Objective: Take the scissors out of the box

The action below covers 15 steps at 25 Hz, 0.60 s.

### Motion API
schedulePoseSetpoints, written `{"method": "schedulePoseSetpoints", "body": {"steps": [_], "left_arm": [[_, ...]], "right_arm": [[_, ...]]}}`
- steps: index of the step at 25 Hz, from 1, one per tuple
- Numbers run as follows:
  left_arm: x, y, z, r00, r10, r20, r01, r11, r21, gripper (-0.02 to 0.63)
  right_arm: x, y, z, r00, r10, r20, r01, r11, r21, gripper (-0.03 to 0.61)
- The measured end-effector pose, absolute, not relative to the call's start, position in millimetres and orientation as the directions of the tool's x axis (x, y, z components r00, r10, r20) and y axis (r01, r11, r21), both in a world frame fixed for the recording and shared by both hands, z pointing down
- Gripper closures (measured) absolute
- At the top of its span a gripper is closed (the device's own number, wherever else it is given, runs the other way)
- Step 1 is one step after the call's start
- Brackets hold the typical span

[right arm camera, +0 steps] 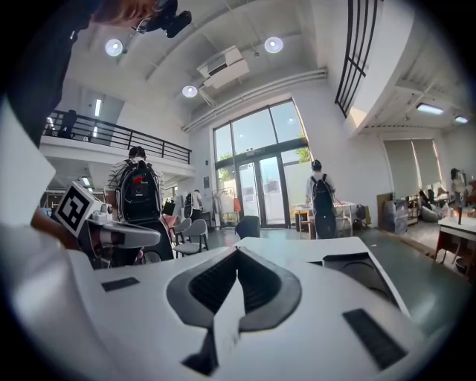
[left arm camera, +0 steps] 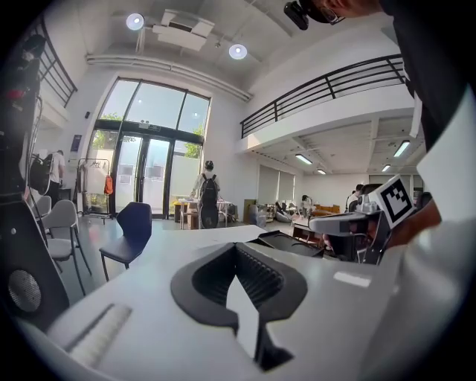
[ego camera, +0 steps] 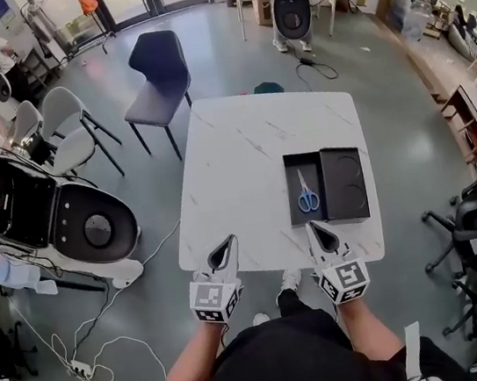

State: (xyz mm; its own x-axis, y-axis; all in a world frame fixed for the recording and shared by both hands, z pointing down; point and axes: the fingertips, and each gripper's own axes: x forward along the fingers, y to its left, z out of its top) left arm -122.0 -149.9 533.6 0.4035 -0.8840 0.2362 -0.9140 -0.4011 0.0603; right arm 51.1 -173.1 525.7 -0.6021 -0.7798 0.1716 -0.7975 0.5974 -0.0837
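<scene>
Two grippers sit low over the near edge of a white table (ego camera: 242, 153), one in each hand, well apart from each other. Left gripper (ego camera: 228, 243) has jaws pressed together at the tips with nothing between them; its own view (left arm camera: 236, 248) shows the closed tips with only bare tabletop ahead. Right gripper (ego camera: 315, 227) is the same, jaws closed tip to tip and empty, confirmed in its own view (right arm camera: 238, 251). Both point away from the person, toward the far side of the table. Black box (ego camera: 297, 212) lies open on the right part of the table, just ahead of the right gripper, in two halves side by side and touching. Scissors (ego camera: 307, 191) lie flat in the left half, blue handles toward the person, blades pointing away. The right half holds round recesses; I can't tell if anything is in them. Neither gripper touches the box or the scissors. In the left gripper view the box (left arm camera: 286, 241) shows ahead and to the right, with the right gripper (left arm camera: 349, 223) beside it. In the right gripper view the box (right arm camera: 357, 264) sits ahead right and the left gripper (right arm camera: 111, 235) off to the left. Dark chair (ego camera: 156, 73) stands on the floor past the table's far left corner.
</scene>
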Motion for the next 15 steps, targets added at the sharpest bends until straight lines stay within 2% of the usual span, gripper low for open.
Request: {"method": "schedulePoseSetpoints", "body": {"steps": [15], "left_arm": [[-85, -249, 545, 0.373, -0.883, 0.285, -0.925, -0.376, 0.048, 0.604]], "right_arm": [[91, -270, 554, -0.613, -0.747, 0.259, -0.78, 0.624, -0.048, 0.569]]}}
